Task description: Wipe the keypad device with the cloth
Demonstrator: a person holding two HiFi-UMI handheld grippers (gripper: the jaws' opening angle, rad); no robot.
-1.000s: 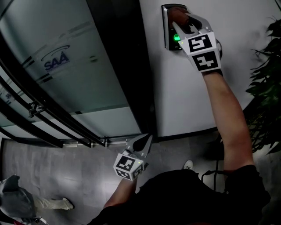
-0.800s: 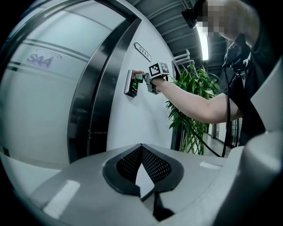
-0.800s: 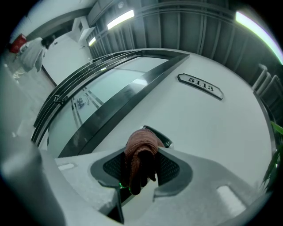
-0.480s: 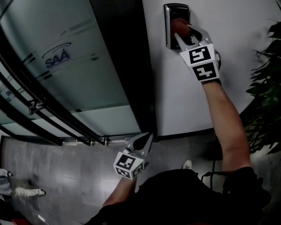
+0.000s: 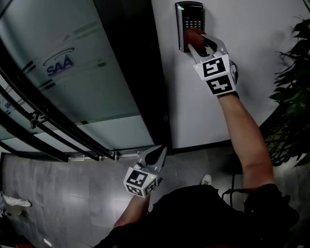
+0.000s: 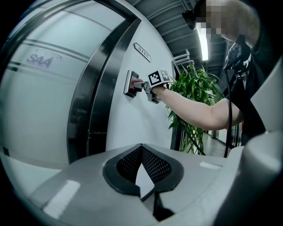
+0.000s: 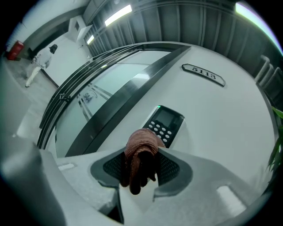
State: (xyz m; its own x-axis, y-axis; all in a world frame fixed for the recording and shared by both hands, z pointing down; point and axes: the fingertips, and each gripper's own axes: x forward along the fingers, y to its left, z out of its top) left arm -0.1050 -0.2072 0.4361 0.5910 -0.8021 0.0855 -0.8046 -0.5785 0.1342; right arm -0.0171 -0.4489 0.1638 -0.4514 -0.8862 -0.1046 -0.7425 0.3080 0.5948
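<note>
The rust-brown knitted cloth (image 7: pixel 140 152) is soft and light, and it gives wherever it is pressed. I have it bunched into a wad and pinched through its middle, so a rounded lump sticks out past the tips of my right claw (image 7: pixel 141 170). I judge that a sound hold: the padding meets the device, not my hard tips. The black wall-mounted keypad device with a small screen and pale buttons (image 7: pixel 164 125) is stiff and fixed to the white wall (image 5: pixel 218 121). Its keys and screen look like they want light pressure only.

The right gripper view shows the wad clamped between the mesh pads, with its front at the keypad's lower end, below the buttons. I cannot tell for certain from there whether it touches. It also shows a dark number plate (image 7: pixel 203 74) higher on the wall. The head view adds a green light (image 5: pixel 182 7) at the keypad's top corner, and my left claw (image 5: pixel 154 157) low over the grey floor (image 5: pixel 58 193), clenched on nothing. The left gripper view gives the side-on look, with a leafy green plant (image 6: pixel 199 88) behind my arm.
</note>
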